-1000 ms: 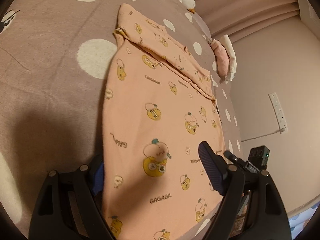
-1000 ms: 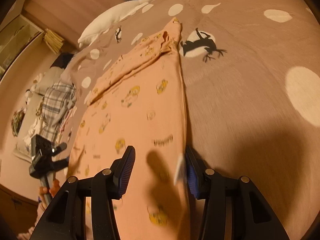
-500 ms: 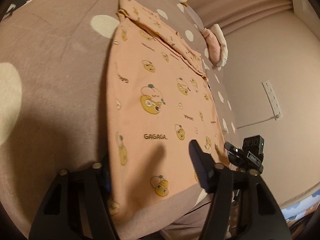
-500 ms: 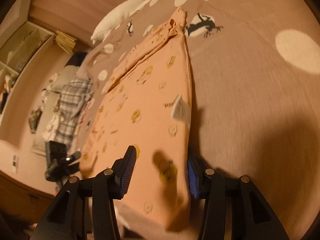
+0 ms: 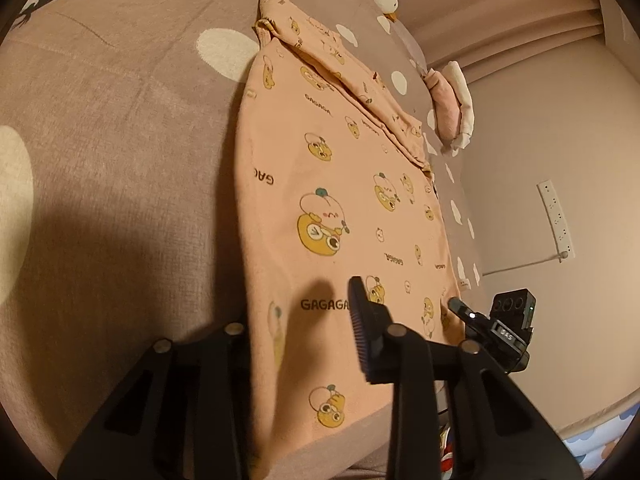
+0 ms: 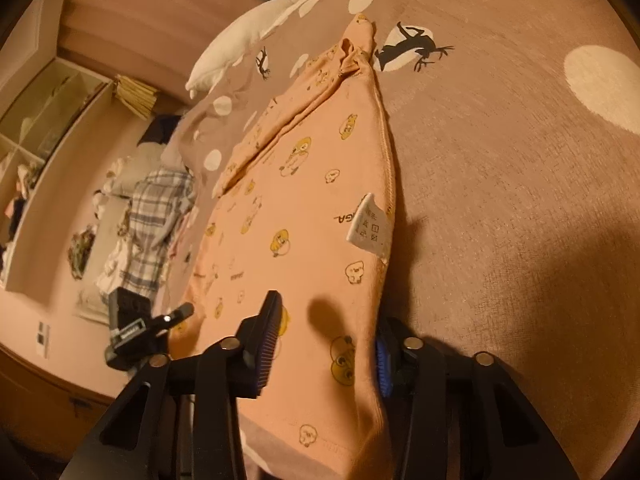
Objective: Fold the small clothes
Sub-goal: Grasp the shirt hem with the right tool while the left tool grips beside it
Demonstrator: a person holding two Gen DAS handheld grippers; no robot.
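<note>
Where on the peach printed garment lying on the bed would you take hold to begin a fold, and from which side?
Grip the peach garment at its two near hem corners, coming in from the bed's near edge. It lies flat with the hem closest, and each long side edge runs straight away. The left gripper and right gripper already straddle those edges, jaws closing with cloth between them.

A wide bed under a mauve-brown polka-dot cover (image 5: 120, 120) fills the warmly lit room. Pleated pink curtains (image 5: 500, 12) hang behind it, a white power strip (image 5: 556, 220) hangs on the plain wall (image 5: 560, 140), and open shelving (image 6: 48, 120) (cluttered) lines one side.
</note>
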